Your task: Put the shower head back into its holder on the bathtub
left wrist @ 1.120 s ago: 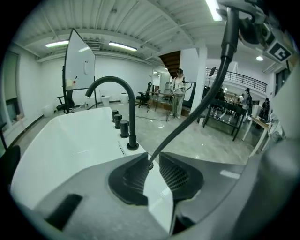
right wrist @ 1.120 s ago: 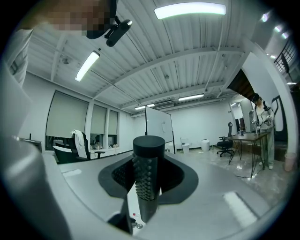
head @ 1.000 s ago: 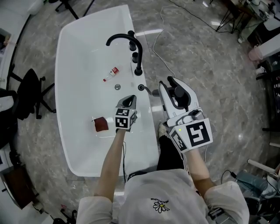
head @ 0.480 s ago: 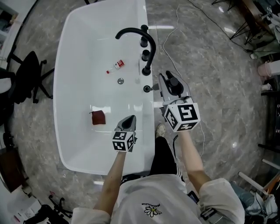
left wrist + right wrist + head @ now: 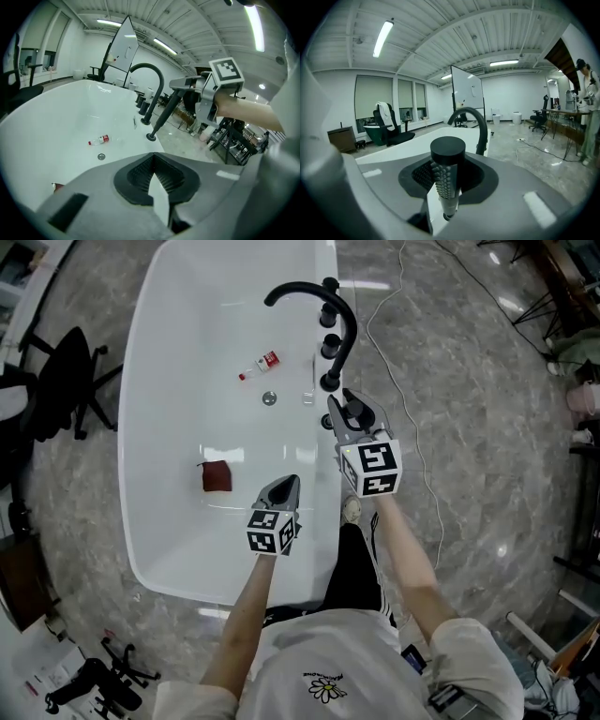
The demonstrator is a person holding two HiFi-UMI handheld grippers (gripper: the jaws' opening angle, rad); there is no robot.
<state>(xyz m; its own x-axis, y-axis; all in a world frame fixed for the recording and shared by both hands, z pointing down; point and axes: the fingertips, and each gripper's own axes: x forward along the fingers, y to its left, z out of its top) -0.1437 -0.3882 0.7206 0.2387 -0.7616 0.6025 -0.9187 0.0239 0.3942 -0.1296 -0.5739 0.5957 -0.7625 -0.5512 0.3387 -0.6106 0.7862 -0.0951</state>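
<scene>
Right gripper (image 5: 349, 412) has just dropped down beside the faucet (image 5: 158, 93), still clamped on the shower head (image 5: 165, 112). Its lower end now looks to sit at the holder (image 5: 151, 137) just this side of the faucet, so I'd say it's nearly seated. Left gripper (image 5: 287, 486) is clenched empty over the tub (image 5: 169, 381), well back from the faucet.
</scene>
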